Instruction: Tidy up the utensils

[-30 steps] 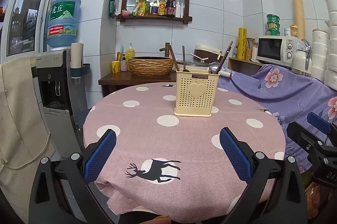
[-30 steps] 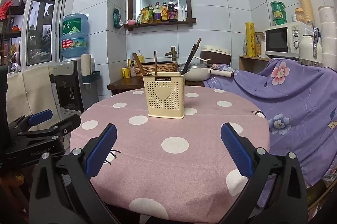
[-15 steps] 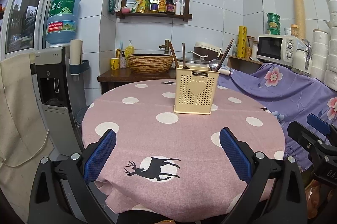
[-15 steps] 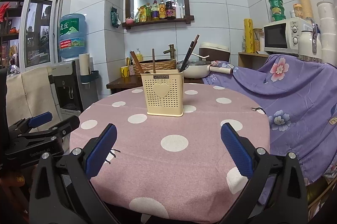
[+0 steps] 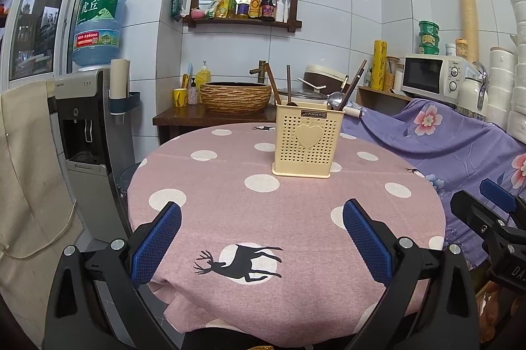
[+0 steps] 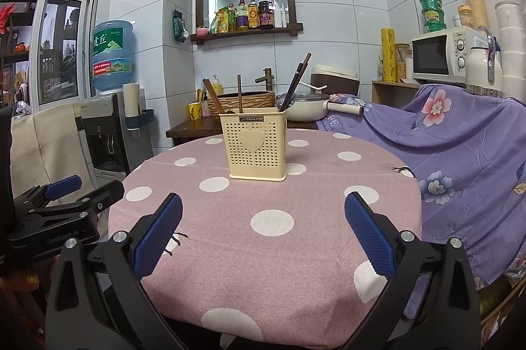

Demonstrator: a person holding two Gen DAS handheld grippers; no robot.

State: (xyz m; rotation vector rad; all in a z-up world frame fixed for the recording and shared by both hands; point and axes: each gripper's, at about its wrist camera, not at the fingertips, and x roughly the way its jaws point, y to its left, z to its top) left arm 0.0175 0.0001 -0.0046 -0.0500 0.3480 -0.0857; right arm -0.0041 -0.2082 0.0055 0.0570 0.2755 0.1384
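Your right gripper hangs over the near edge of the round table, its blue-padded fingers spread wide with nothing between them. Straight ahead of you, toward the far side of the pink polka-dot cloth, stands the cream utensil holder, upright, with dark chopsticks leaning right and wooden handles leaning left out of its top. Your left gripper shows at the left edge, off the table, with its jaws slightly apart. A purple floral cloth drapes the counter on the right.
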